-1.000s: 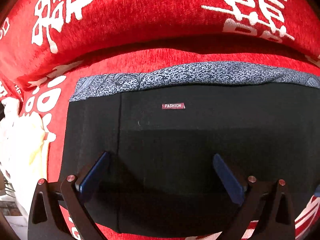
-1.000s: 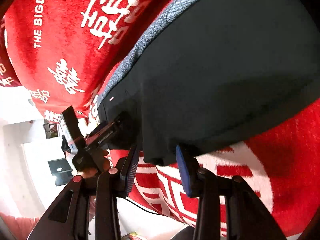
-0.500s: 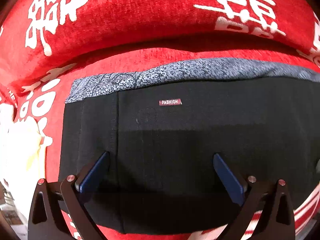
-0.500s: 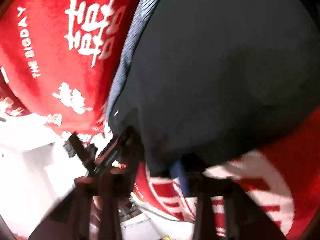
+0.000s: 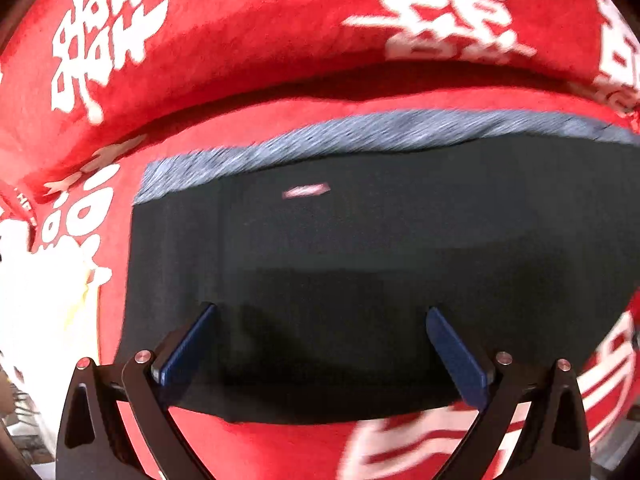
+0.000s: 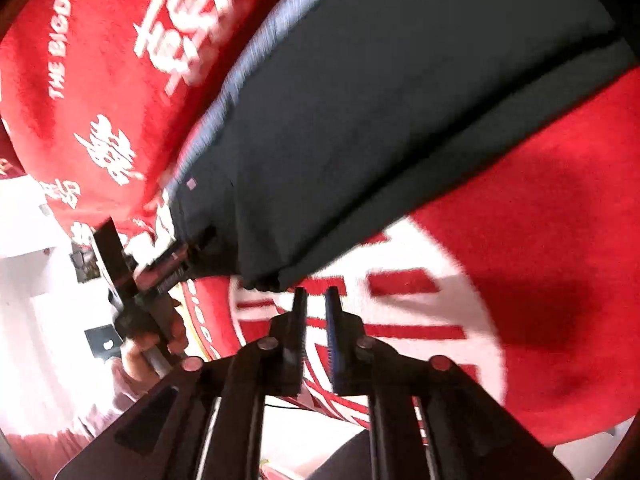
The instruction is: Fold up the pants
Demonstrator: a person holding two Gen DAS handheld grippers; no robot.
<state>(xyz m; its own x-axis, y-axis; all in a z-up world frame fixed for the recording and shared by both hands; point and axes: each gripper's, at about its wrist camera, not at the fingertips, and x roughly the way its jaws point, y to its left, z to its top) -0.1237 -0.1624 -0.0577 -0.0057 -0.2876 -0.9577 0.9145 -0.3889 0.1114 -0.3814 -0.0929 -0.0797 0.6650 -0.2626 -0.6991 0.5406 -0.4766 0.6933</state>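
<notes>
Black pants (image 5: 360, 248) lie flat on a red cover, with a small label (image 5: 306, 191) and a grey patterned strip (image 5: 360, 136) along the far edge. My left gripper (image 5: 320, 320) is open, its blue pads (image 5: 188, 344) low over the near part of the pants. In the right wrist view the pants (image 6: 380, 120) fill the upper half, one hem corner (image 6: 264, 280) just ahead of my right gripper (image 6: 316, 300). Its jaws are nearly closed with a thin empty gap; they hold nothing. The left gripper (image 6: 160, 276) shows at the pants' far corner.
The red cover with white characters (image 5: 240, 32) rises into a back cushion behind the pants. A white area (image 5: 36, 300) lies beyond the cover's left edge. The person's hand (image 6: 152, 344) holds the left gripper's handle. A large white and red emblem (image 6: 420, 312) is under the right gripper.
My right gripper has closed from open to almost shut and pulled back off the pants' hem corner. The left gripper stays open and has shifted only slightly.
</notes>
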